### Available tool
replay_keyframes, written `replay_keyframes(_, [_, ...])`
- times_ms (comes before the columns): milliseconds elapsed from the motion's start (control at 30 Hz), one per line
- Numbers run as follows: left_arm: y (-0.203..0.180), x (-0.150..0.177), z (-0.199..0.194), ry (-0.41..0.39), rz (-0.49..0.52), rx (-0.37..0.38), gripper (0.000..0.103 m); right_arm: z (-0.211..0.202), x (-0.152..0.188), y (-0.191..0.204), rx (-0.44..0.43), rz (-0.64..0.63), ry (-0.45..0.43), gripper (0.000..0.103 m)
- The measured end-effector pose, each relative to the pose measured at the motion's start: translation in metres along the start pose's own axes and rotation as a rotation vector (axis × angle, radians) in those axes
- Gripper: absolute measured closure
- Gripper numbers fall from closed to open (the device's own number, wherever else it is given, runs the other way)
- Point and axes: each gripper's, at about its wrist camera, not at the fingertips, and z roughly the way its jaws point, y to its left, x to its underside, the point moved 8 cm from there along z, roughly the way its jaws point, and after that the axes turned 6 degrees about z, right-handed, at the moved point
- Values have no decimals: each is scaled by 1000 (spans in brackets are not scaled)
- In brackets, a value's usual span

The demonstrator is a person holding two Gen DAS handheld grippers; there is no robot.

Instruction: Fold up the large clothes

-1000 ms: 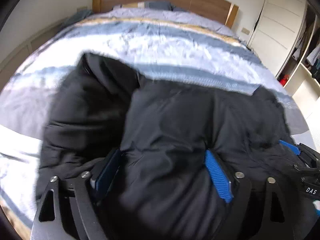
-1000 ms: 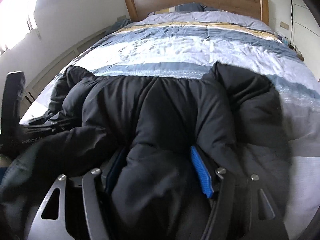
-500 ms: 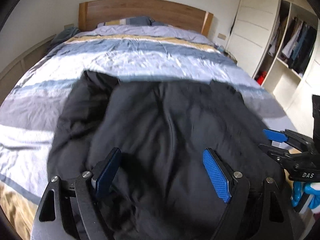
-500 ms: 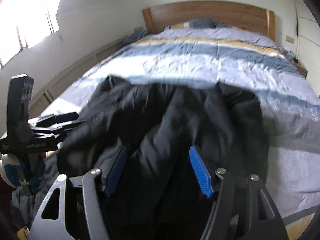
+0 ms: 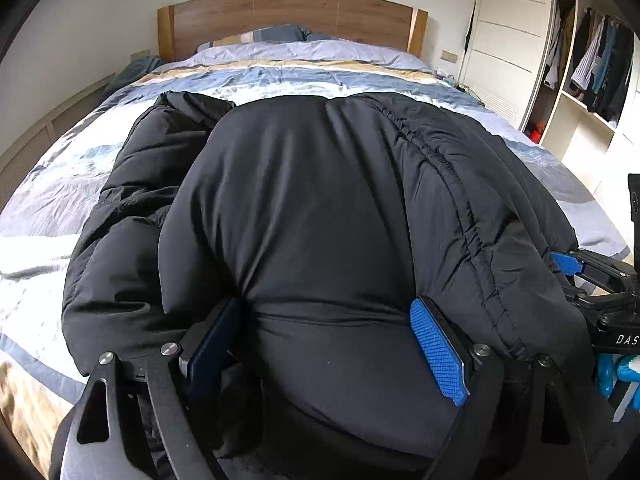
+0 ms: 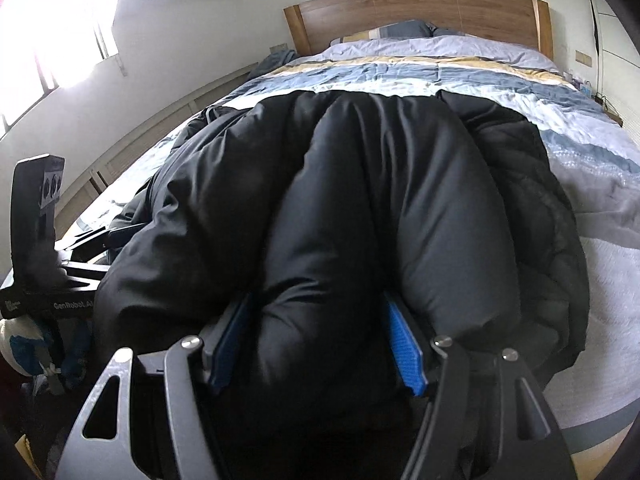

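Observation:
A large black puffer jacket (image 5: 320, 200) lies bunched on the foot of the bed and fills both views (image 6: 360, 200). My left gripper (image 5: 326, 344) is shut on a thick fold of the jacket's near edge, blue pads (image 5: 438, 356) pressing the fabric from both sides. My right gripper (image 6: 318, 344) is shut on another thick fold of the same edge, further right. The right gripper also shows at the right edge of the left wrist view (image 5: 592, 280). The left gripper shows at the left edge of the right wrist view (image 6: 60, 280). The fingertips are buried in fabric.
The bed (image 5: 280, 76) has a blue, white and tan striped cover, pillows and a wooden headboard (image 5: 292, 16). An open wardrobe (image 5: 592, 64) with hanging clothes stands to the right. A bright window (image 6: 48, 40) and wall panelling are to the left.
Both grippers released the jacket about half a second ago and pulled back. Now they are closed on thick folds of its near edge again, with the jacket bulging up close to the cameras.

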Motion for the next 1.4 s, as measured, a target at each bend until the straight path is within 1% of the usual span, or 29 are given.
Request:
replay_keyframes(133, [0,1,1,2,5,-17,17,3,0,0,15,-1,13,39])
replay_keyframes(233, [-2,-1,-9,8,3,-44,17,0,-2,2,39,5,39,39])
replay_keyframes(333, [-6,1,-22,17,-6,-58,16,-9,-3,5,86,2,73,39])
replay_keyframes(500, [-9,9,-54,10,3,-74,16,-34,7,7,118,27,93,39])
replay_keyframes(767, [-17,14,-113,-42,16,-85,16,-95,25,6,147,106,44,39])
replay_keyframes(867, [-17,19,-133,-60,19,-90,15,-121,38,8,168,108,33,39])
replay_keyframes(1033, [-14,35,-161,-82,20,-95,13,-163,61,4,205,151,9,39])
replay_keyframes(1233, [-1,59,-186,-84,5,-104,10,-218,96,-17,273,218,-17,39])
replay_keyframes(1333, [13,76,-200,-78,-23,-110,7,-245,112,-29,312,249,-32,39])
replay_keyframes(1400, [26,87,-209,-73,-51,-115,6,-258,120,-37,334,266,-40,36])
